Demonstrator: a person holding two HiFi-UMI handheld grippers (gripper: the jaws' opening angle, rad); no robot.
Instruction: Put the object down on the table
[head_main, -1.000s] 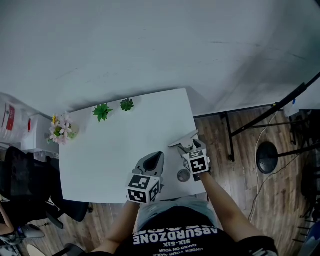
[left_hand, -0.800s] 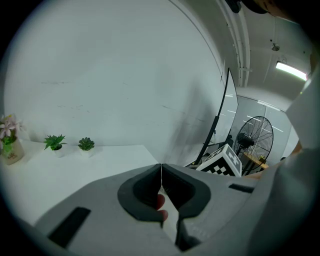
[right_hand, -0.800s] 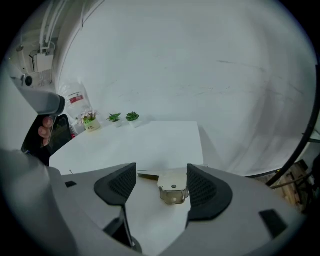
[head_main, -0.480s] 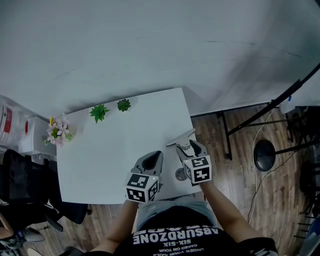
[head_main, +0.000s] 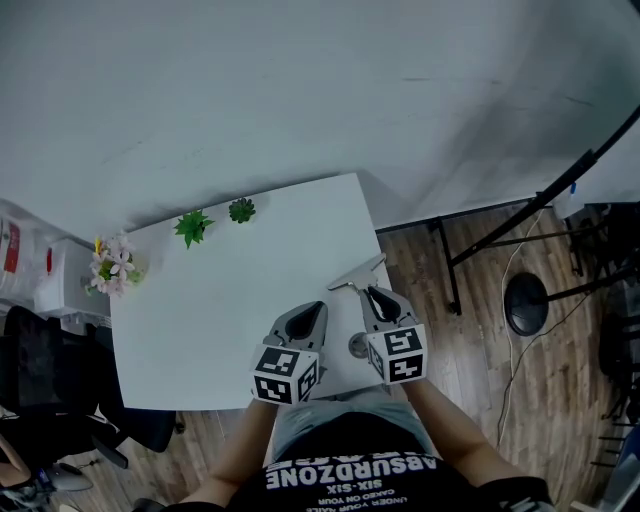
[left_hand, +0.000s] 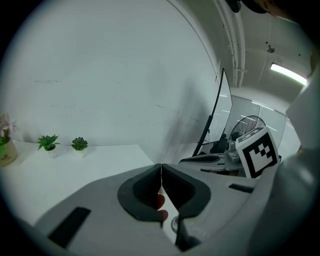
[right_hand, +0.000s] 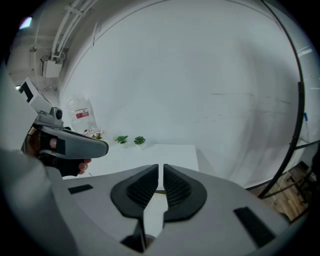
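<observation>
Flat pale strip (head_main: 357, 273), which I take to be the task's object, lies on the white table (head_main: 230, 300) by its right edge, just ahead of the right gripper (head_main: 372, 293). It is too small in the head view to name more closely.

The right gripper's jaws are closing. A narrow slit remains between the ribbed pads, and they have hold of nothing. Only a thin dark line shows through the slit, probably the strip seen edge-on beyond the tips. The left gripper (head_main: 312, 318) hangs over the table's front part with its jaws fully together and nothing between them.

Judging by how things lie, the putting-down itself looks done, since the strip rests on the table and neither gripper grips it. What is left is clearing off. The next move calls for drawing the right gripper straight back and up. It should not brush the strip, which sits close enough to the edge to be knocked off.

A small round grey thing (head_main: 358, 347), perhaps a cap or a tiny cup, stands on the table between the two grippers near the front edge. Whether it holds anything I cannot tell. At the far left, two little pots each hold a green plant (head_main: 192, 226) (head_main: 241, 209). Near them, a pale pot by the left edge carries a bunch of pink and white flowers (head_main: 108, 268).
</observation>
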